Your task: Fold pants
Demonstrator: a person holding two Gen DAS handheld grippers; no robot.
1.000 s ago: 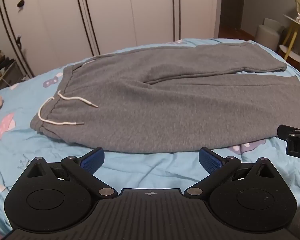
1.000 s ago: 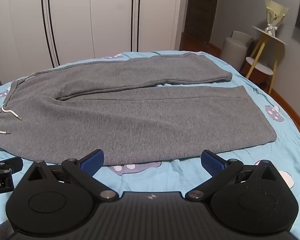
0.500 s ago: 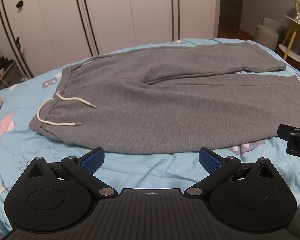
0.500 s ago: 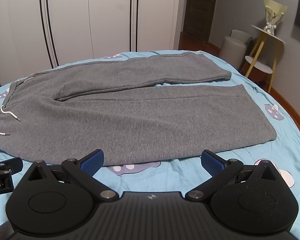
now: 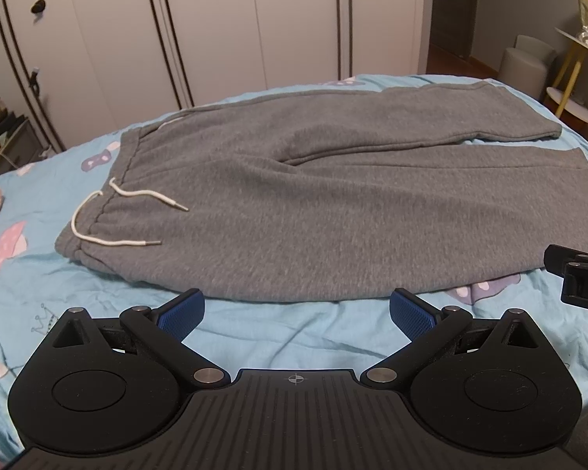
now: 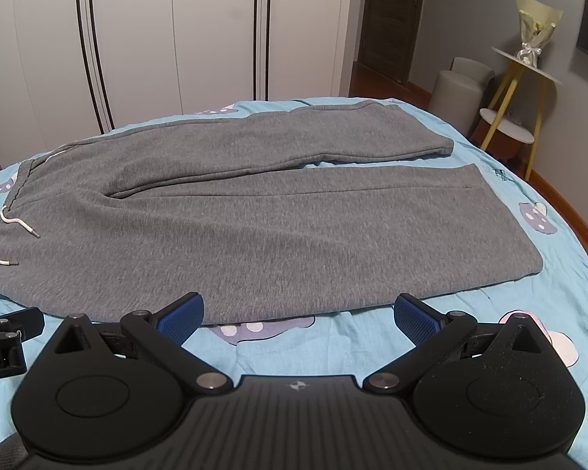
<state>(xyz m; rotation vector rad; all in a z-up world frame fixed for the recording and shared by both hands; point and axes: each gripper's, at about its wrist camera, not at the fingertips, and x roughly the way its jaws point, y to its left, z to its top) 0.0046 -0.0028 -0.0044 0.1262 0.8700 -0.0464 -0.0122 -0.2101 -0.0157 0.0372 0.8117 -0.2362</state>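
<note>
Barely any change from a second ago: the left camera has drifted a touch, so the gray pants [image 5: 313, 199] sit slightly lower in its view, still flat on the blue bedsheet [image 5: 31, 258]. At far left the waistband's white drawstring [image 5: 109, 215] trails across the cloth. The left gripper [image 5: 297, 309] hovers near the pants' near edge, jaws spread wide and empty. Further right, the right gripper [image 6: 298, 311] hangs over the near hem, also released, holding nothing. Both legs run rightward, the far leg's cuff [image 6: 443, 143] ending short of the near one.
</note>
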